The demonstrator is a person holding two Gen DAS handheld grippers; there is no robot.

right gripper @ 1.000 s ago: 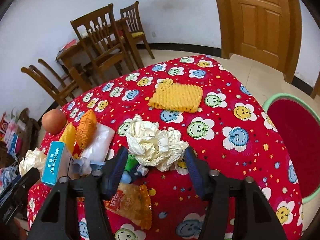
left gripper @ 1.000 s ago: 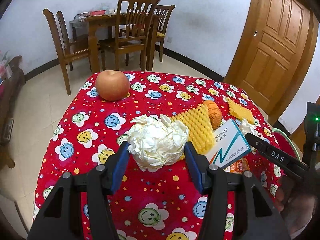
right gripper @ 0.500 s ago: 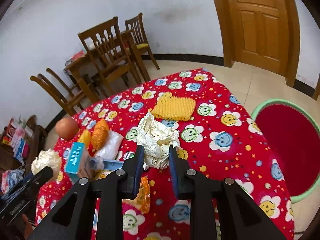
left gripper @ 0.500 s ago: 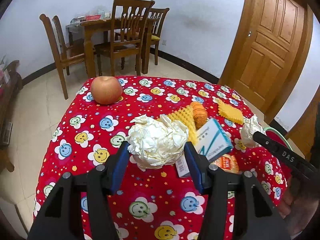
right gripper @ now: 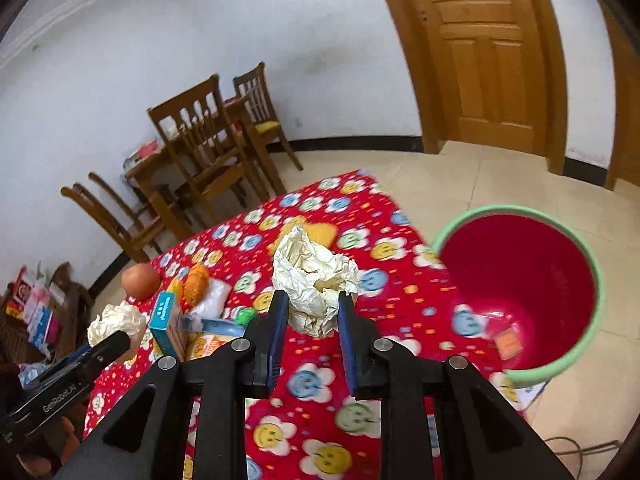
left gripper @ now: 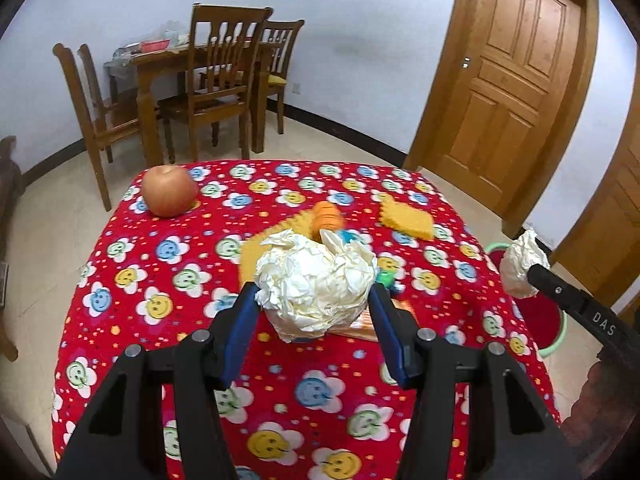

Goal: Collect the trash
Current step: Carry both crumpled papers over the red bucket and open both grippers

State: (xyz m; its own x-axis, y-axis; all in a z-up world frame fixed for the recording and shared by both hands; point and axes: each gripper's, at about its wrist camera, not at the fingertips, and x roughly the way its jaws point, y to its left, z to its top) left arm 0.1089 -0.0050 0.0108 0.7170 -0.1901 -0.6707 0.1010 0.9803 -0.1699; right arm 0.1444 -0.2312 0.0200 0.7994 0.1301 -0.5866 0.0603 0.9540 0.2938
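My left gripper (left gripper: 314,306) clamps one paper wad (left gripper: 316,286). My right gripper (right gripper: 313,310), jaws just narrowed, pinches another wad (right gripper: 314,280); bin (right gripper: 576,248) at three o'clock.

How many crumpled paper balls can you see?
2. One paper ball is squeezed in the left tool; the other paper ball is squeezed in the right tool. More could hide behind the clutter.

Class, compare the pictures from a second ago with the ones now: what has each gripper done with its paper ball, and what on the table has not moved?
The right gripper has just closed its jaws on the smaller paper ball and lifted it toward the red bin. The left gripper, already clamped on the larger paper ball, raised it off the tablecloth. The apple, medicine box and yellow foam nets stayed put.
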